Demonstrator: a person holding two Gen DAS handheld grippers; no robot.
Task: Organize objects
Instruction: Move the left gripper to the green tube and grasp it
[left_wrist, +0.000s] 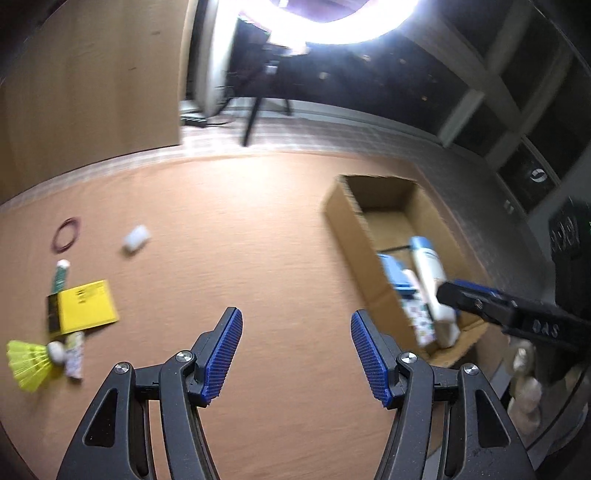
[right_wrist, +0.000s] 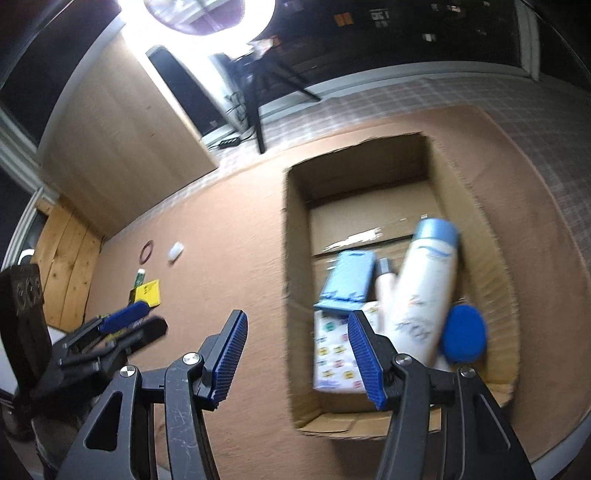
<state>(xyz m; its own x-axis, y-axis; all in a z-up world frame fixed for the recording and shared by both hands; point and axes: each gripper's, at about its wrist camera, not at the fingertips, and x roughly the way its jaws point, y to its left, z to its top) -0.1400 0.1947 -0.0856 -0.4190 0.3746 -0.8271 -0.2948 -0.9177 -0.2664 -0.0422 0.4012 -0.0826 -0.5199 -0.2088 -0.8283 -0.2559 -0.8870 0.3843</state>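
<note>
Left gripper (left_wrist: 296, 354) is held wide and empty; best swung far left, squared over the shuttlecock (left_wrist: 31, 363) before being closed.

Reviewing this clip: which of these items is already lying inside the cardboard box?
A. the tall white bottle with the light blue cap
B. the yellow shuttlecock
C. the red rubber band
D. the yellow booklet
A: the white bottle lies inside the cardboard box beside a light blue holder, while the shuttlecock, rubber band and yellow booklet all lie out on the brown mat.
</note>
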